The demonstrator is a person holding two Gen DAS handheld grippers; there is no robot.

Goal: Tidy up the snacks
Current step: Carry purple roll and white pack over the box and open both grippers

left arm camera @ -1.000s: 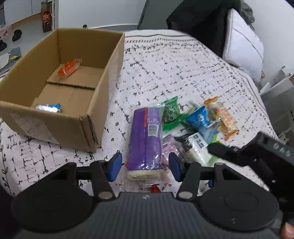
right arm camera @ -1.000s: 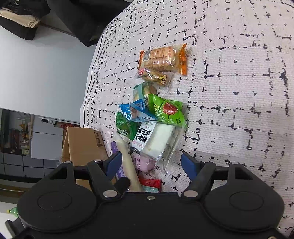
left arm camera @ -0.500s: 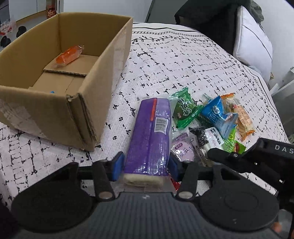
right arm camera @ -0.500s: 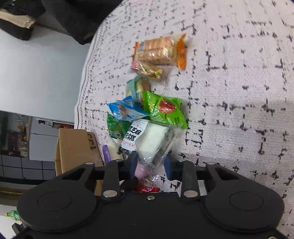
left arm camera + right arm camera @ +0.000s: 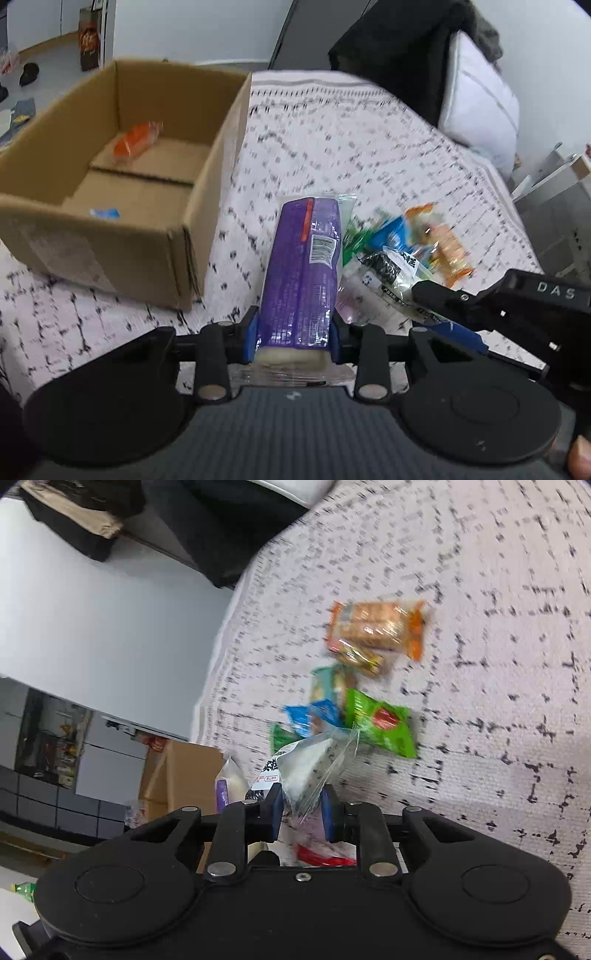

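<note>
Left tool [image 5: 293, 338] grips the purple pack [image 5: 301, 273], right tool [image 5: 301, 814] pinches the white bag [image 5: 310, 766]; lift both clear over the box [image 5: 122, 177] wall before dropping.

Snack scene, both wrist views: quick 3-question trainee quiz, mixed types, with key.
1. True or false: the left gripper is shut on the purple snack pack.
2. What does the right gripper hold? A) green packet B) clear-wrapped white pastry C) orange cracker pack
3. Fill in: two small snacks, an orange packet and a blue one, lie inside the ____.

Key: 1 true. 2 B, the clear-wrapped white pastry; the green packet and orange cracker pack lie on the bedspread. 3 cardboard box.
</note>
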